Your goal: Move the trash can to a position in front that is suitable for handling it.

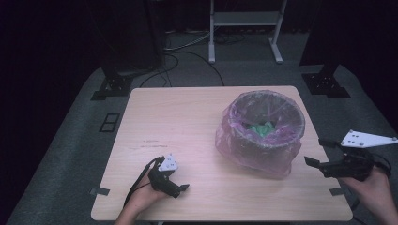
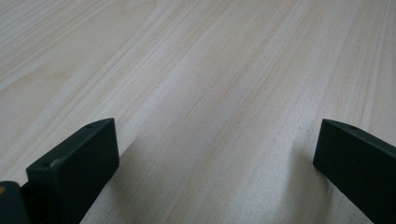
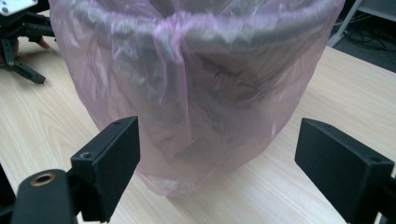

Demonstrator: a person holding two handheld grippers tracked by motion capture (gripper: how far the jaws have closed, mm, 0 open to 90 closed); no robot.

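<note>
The bin (image 1: 265, 129), lined with a pink bag (image 1: 253, 154), stands on the desk (image 1: 187, 117) just ahead of the right tool (image 1: 315, 151), jaws wide and empty; the left tool (image 1: 180, 190) rests well apart, released; green scraps (image 1: 260, 127) inside appear from above.

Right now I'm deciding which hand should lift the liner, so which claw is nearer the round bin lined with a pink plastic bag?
Right. The right claw sits just off the bin's right side, open toward it; the left claw rests farther away on the wooden table, front left.
</note>
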